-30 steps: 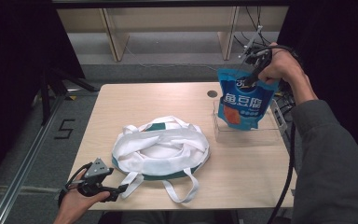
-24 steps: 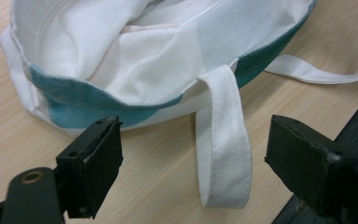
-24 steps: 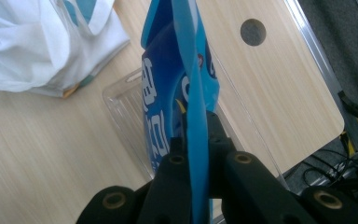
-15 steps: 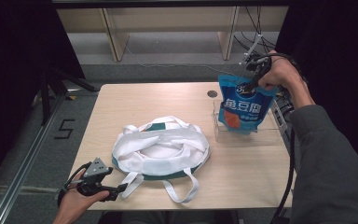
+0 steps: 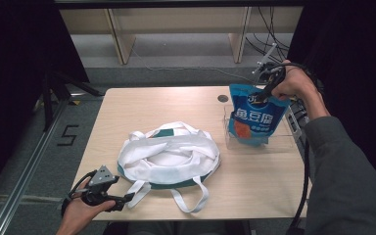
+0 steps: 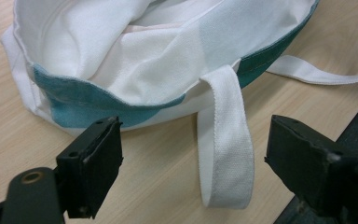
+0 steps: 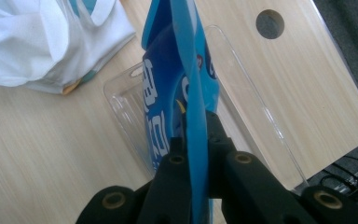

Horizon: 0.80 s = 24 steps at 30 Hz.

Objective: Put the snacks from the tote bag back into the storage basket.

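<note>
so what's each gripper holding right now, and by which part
The right gripper pinches the blue snack bag by its top edge. The left gripper holds nothing; its jaws stand open around the tote bag's strap.

Pale wooden table (image 5: 142,105) (round hole near its far edge), grey floor (image 5: 176,54), wooden shelving (image 5: 176,19) behind.

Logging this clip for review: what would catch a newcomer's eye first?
A bright blue snack bag hangs pinched in the right tongs over a clear tray at the table's right. Mid-table lies a white-and-green tote, its strap between the open left tongs.
</note>
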Tool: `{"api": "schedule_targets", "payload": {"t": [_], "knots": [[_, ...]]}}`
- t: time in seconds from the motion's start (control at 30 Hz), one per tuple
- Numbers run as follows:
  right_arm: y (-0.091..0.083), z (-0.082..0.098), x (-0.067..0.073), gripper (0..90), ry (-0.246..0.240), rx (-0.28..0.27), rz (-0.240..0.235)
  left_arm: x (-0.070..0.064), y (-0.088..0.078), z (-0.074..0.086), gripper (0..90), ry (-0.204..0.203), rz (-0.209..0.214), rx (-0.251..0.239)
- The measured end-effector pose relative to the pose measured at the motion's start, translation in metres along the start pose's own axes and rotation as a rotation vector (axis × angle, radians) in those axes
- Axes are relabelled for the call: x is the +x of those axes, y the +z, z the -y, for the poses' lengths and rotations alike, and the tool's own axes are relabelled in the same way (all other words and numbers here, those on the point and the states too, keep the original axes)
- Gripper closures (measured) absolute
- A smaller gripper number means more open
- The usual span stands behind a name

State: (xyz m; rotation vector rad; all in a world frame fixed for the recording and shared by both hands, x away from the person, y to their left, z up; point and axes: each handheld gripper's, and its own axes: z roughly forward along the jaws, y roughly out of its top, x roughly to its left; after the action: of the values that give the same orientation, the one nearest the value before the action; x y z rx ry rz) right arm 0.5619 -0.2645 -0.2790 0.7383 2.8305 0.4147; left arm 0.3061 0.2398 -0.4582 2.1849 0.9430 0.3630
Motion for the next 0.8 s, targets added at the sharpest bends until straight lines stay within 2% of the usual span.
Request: {"api": "schedule_targets", "payload": {"t": [0.03, 0.07, 0.17, 0.23, 0.27, 0.3, 0.33, 0.4, 0.47, 0.5, 0.53, 0.6, 0.63, 0.67, 0.73, 0.77, 0.8], "knots": [[0.000, 0.001, 0.000, 90.0, 0.014, -0.007, 0.000, 0.000, 0.000, 0.000, 17.8, -0.003, -0.001, 0.003], [0.000, 0.004, -0.002, 90.0, 0.020, -0.025, -0.003, -0.002, 0.002, 0.000, 17.8, -0.029, -0.004, -0.013], [0.000, 0.007, -0.001, 89.8, 0.036, -0.037, 0.018, -0.002, 0.002, 0.000, 17.8, -0.026, -0.003, -0.012], [-0.002, 0.011, 0.001, 84.7, 0.071, -0.119, 0.062, -0.001, 0.002, 0.000, 17.8, -0.015, -0.010, -0.004], [-0.001, 0.012, 0.002, 80.9, 0.095, -0.129, 0.075, -0.001, 0.001, 0.000, 17.8, -0.002, -0.002, 0.005], [-0.001, 0.012, 0.002, 80.9, 0.095, -0.129, 0.075, -0.001, 0.001, 0.000, 17.8, -0.002, -0.002, 0.005], [-0.002, 0.014, 0.005, 76.9, 0.112, -0.142, 0.104, -0.001, 0.001, 0.000, 17.8, -0.012, -0.003, 0.000], [-0.005, 0.015, 0.009, 71.7, 0.130, -0.179, 0.110, -0.002, 0.002, 0.000, 17.8, -0.025, -0.008, -0.008], [-0.009, 0.018, 0.010, 66.5, 0.184, -0.207, 0.139, -0.001, 0.001, 0.000, 17.8, -0.016, -0.005, 0.000], [-0.012, 0.020, 0.010, 65.0, 0.201, -0.214, 0.138, -0.001, 0.001, 0.000, 17.8, -0.012, -0.003, 0.004], [-0.014, 0.023, 0.011, 62.9, 0.219, -0.247, 0.140, -0.002, 0.002, 0.000, 17.8, -0.024, -0.008, -0.008], [-0.017, 0.025, 0.011, 61.5, 0.225, -0.266, 0.147, -0.002, 0.002, 0.000, 17.8, -0.026, -0.009, -0.007], [-0.021, 0.032, 0.013, 55.9, 0.249, -0.315, 0.157, 0.000, 0.000, 0.000, 17.8, 0.003, -0.002, 0.016], [-0.021, 0.035, 0.016, 53.8, 0.272, -0.341, 0.186, 0.000, 0.000, 0.000, 17.8, -0.003, 0.000, 0.011], [-0.025, 0.042, 0.021, 51.1, 0.298, -0.358, 0.205, 0.000, 0.000, 0.000, 17.8, 0.001, -0.002, 0.014], [-0.025, 0.047, 0.023, 49.3, 0.293, -0.375, 0.223, 0.000, 0.000, 0.000, 17.8, 0.006, -0.002, 0.018], [-0.027, 0.051, 0.026, 47.6, 0.327, -0.378, 0.233, -0.002, 0.001, 0.000, 17.8, -0.020, -0.005, -0.005]]}}
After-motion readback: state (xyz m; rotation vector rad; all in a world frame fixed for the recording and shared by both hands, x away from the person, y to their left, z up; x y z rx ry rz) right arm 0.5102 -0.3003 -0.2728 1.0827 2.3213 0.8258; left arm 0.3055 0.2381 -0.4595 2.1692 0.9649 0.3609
